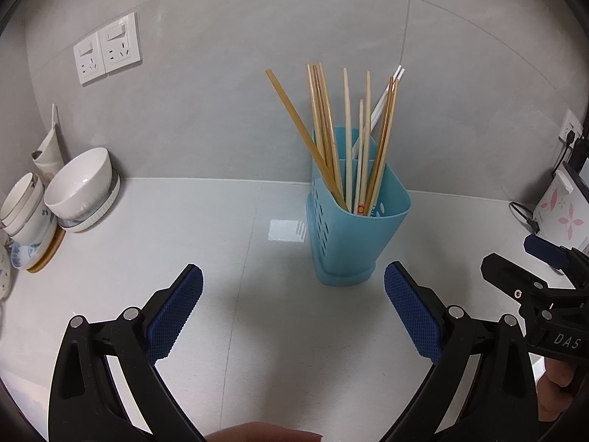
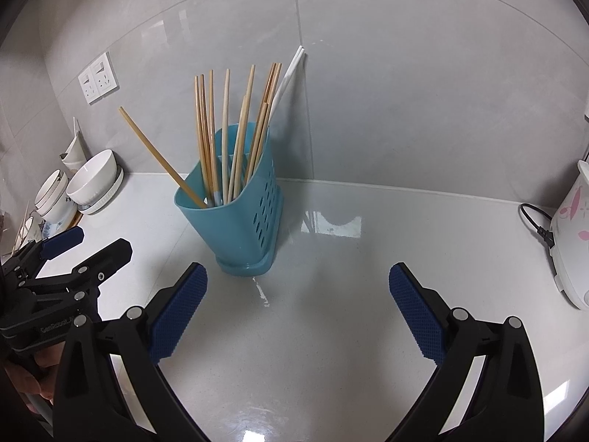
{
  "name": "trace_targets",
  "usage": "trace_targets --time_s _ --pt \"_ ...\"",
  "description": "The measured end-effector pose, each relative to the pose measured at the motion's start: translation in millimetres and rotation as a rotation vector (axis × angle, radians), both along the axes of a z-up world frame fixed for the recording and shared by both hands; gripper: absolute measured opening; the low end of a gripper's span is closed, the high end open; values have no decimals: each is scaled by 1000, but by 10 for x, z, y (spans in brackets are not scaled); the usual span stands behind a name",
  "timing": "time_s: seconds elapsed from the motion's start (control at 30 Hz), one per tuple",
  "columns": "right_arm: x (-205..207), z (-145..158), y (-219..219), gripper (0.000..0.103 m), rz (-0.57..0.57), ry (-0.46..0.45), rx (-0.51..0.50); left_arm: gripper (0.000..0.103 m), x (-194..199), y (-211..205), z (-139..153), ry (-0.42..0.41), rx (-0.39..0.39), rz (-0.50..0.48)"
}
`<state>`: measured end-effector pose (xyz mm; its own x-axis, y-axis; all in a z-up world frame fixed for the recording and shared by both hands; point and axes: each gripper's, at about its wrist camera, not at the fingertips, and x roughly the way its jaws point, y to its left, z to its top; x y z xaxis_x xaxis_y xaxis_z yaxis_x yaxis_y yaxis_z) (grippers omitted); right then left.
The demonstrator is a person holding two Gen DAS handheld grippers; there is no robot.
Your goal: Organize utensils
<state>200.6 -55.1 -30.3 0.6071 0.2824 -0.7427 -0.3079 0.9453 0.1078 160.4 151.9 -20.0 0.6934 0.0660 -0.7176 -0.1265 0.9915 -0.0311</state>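
A blue perforated utensil holder stands on the white counter against the wall, also in the right wrist view. Several wooden chopsticks and a white pair stand in it; they show in the right wrist view too. One wooden chopstick leans far left. My left gripper is open and empty, just in front of the holder. My right gripper is open and empty, in front of and right of the holder. Each gripper shows in the other's view.
Stacked white bowls and plates stand at the left against the wall, also seen in the right wrist view. A white appliance with pink flowers and its black cord sit at the right. Wall sockets are above.
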Motion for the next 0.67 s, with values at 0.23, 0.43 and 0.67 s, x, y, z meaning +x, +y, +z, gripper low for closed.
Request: trace_targets --time_s 0.23,0.43,0.67 --pt "-5 -3 8 95 0 -1 0 97 16 -19 1 3 5 -7" --pt "-6 0 8 95 0 1 3 97 27 -6 -6 4 -1 5" --pt "-15 -3 2 95 -1 3 3 97 15 -14 2 3 -1 -6"
